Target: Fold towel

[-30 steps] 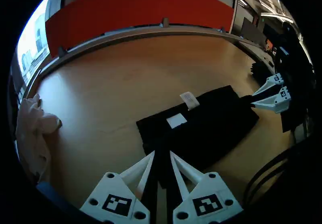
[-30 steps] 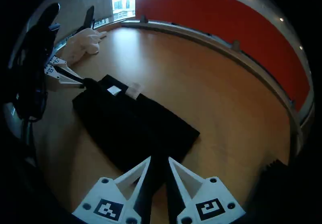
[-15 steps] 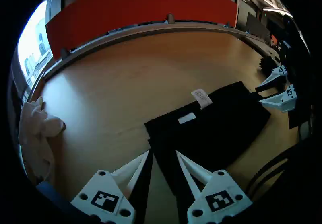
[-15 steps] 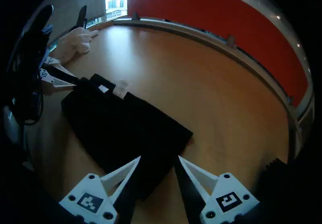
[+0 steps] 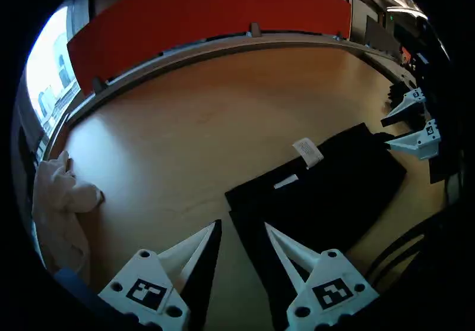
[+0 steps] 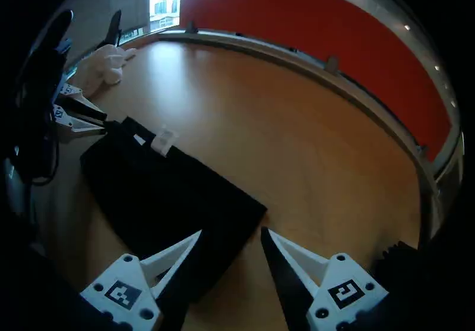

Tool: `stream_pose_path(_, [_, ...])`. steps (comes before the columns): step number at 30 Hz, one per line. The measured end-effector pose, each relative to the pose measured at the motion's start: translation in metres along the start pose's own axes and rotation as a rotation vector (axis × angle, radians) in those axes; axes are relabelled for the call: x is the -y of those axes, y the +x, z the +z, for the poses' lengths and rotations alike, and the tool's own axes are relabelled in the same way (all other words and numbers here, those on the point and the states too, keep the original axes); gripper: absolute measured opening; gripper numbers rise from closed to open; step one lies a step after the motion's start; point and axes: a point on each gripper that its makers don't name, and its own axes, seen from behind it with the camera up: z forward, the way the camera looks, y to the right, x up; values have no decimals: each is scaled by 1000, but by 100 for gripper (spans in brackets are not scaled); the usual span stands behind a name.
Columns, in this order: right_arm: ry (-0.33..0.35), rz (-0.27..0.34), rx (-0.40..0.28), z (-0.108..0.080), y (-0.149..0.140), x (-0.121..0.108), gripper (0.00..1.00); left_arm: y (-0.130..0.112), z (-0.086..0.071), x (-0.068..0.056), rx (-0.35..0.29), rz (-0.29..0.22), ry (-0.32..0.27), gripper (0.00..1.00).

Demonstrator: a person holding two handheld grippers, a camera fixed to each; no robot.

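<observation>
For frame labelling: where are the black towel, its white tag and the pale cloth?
black towel (image 5: pixel 329 194), left gripper view, middle of the fabric.
white tag (image 5: pixel 308 152), left gripper view, its centre.
pale cloth (image 5: pixel 56 203), left gripper view, bunched middle.

Towel (image 5: pixel 320 194) on table (image 5: pixel 196 117), cloth (image 5: pixel 56 194) well apart

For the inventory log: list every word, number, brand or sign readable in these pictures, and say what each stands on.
No text is legible anywhere.
The white tag on the black towel: print too small and blurred to read.
The small white patch beside it: nothing legible.
The left claw and right claw: black-and-white marker squares, patterns, not words.
</observation>
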Motion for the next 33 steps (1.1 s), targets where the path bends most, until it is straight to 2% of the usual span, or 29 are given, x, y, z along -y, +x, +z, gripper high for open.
stream_pose_path(4, [-35, 1, -13, 0, 8, -12, 69, 7, -1, 4, -7, -1, 9, 63])
stream_pose_path(6, [-51, 3, -18, -1, 11, -18, 69, 9, -1, 4, -9, -4, 8, 65])
stream_pose_path(8, [-50, 1, -23, -2, 12, -20, 69, 10, -2, 4, -10, -9, 5, 74])
stream_pose_path(10, [-51, -1, -28, -4, 13, -20, 70, 11, -2, 4, -11, -12, 3, 78])
stream_pose_path(12, [-54, -3, -33, -6, 13, -20, 80, 11, -3, 5, -12, -13, 4, 82])
stream_pose_path(14, [-51, -1, -37, -8, 13, -19, 86, 10, -4, 5, -12, -13, 4, 96])
stream_pose_path(24, [-49, 24, -50, -20, 6, -14, 86, 6, -15, -1, -14, -33, -11, 96])
stream_pose_path(33, [-35, 35, -55, -37, -9, -1, 86, -11, -32, -5, -9, -46, -12, 96])
